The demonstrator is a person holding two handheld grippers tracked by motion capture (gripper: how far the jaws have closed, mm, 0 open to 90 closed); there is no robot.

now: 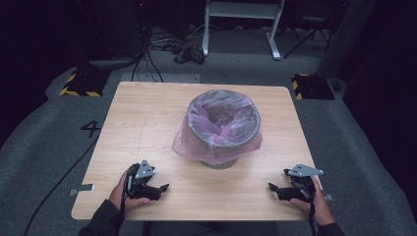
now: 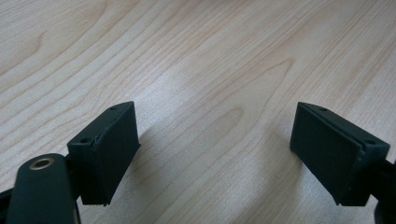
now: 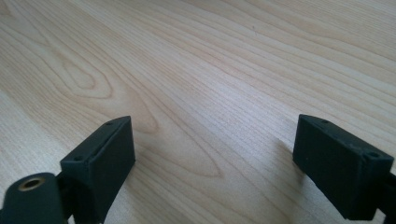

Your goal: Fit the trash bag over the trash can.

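The table (image 1: 147,118) carries a bin (image 1: 223,129) at its middle, lined with a loose pink bag (image 1: 196,142). Left gripper (image 1: 156,189) and right gripper (image 1: 276,189) rest near the front edge, jaws wide apart, holding nothing. Better approach the bag's rim from both sides, slowly.

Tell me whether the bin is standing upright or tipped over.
Upright. The bin stands on its base on the table, its round mouth facing up, with the pink bag folded over the rim.
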